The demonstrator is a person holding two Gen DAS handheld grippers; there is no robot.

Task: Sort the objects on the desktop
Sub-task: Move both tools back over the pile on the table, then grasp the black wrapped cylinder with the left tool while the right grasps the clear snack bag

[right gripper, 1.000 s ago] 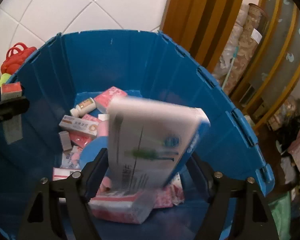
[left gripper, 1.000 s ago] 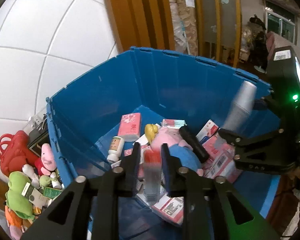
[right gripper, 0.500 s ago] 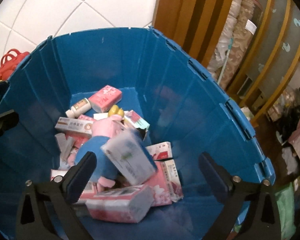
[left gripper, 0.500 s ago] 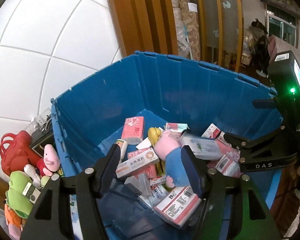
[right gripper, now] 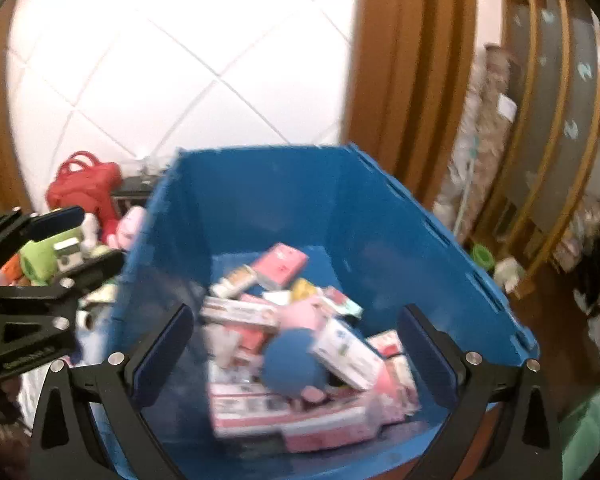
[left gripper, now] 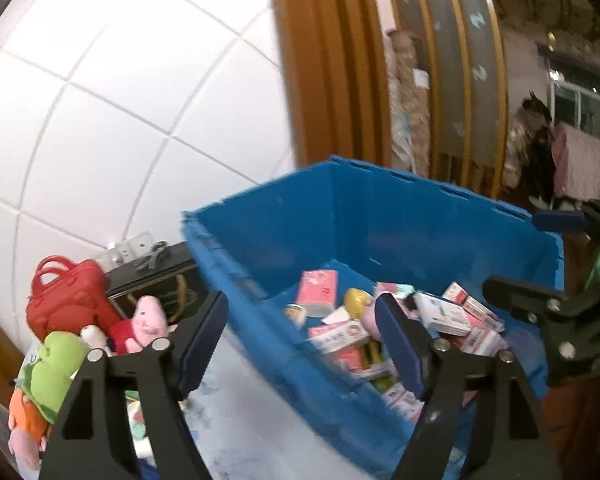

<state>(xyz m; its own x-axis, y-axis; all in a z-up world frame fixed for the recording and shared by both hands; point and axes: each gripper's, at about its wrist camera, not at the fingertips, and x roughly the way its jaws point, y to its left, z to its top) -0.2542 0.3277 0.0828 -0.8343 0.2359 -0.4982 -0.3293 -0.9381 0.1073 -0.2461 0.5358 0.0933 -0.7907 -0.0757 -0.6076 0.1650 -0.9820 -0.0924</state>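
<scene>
A blue crate (left gripper: 440, 220) (right gripper: 292, 192) holds several pink and white boxes, a pink pig plush with a blue body (right gripper: 296, 360) and a white box (right gripper: 346, 354) (left gripper: 442, 314) lying on top. My left gripper (left gripper: 302, 340) is open and empty, over the crate's near left wall. My right gripper (right gripper: 296, 354) is open and empty above the crate's near side. The right gripper also shows at the right edge of the left wrist view (left gripper: 560, 272). The left gripper shows at the left edge of the right wrist view (right gripper: 40, 248).
Left of the crate lie a red handbag (left gripper: 66, 294) (right gripper: 86, 184), a pink pig plush (left gripper: 150, 320), a green plush (left gripper: 58, 368) and a black box (left gripper: 156, 272). White tiled wall behind. Wooden frames and clutter to the right.
Both grippers opened and let go of their items into the crate: the left a small clear bottle, the right the white box. Both then drew back and up, the left shifting leftward.
</scene>
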